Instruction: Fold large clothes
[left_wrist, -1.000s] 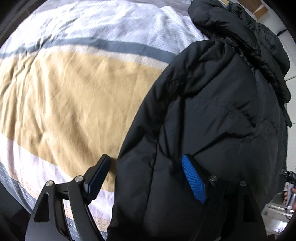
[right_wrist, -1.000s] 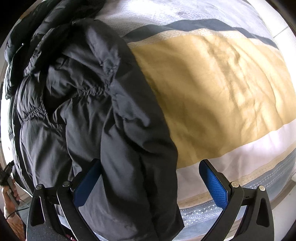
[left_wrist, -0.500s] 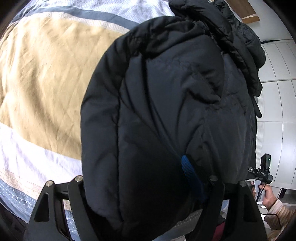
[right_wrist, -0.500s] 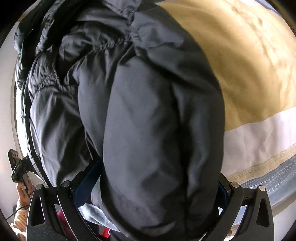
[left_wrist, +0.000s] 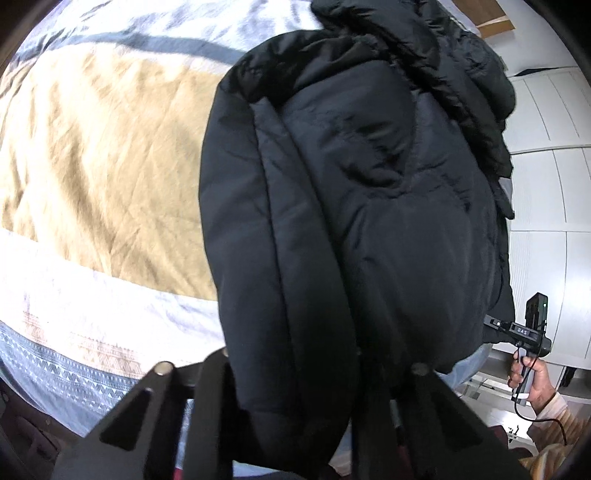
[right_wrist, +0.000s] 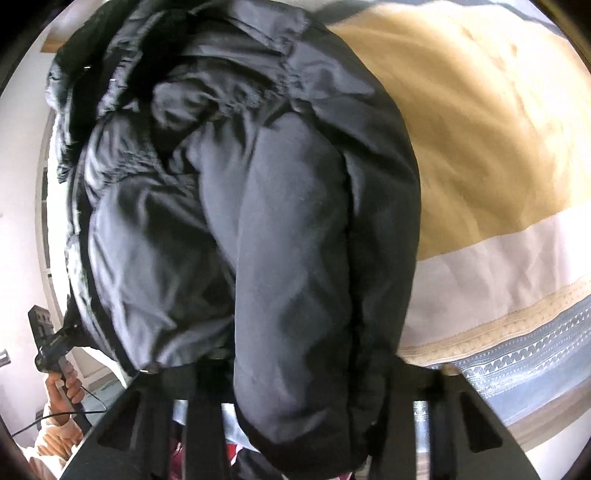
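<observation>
A large black puffer jacket (left_wrist: 351, 206) lies on a bed and fills the right half of the left wrist view. It also fills the left and middle of the right wrist view (right_wrist: 280, 229). My left gripper (left_wrist: 295, 387) is shut on the jacket's near edge, with thick fabric bulging over and hiding its pads. My right gripper (right_wrist: 295, 398) is shut on the other near part of the jacket, its pads also buried in fabric. The held edge is lifted off the bed towards the cameras.
The bed cover (left_wrist: 92, 166) has a mustard middle, white bands and grey patterned stripes, and shows in the right wrist view (right_wrist: 498, 147) too. White cupboard doors (left_wrist: 546, 184) stand beyond the bed. Each view shows the other hand on its handle (left_wrist: 528, 365) (right_wrist: 59, 369).
Both grippers went from open beside the jacket's edge to shut on it. The held edge has come up and closer, now covering both sets of pads.
</observation>
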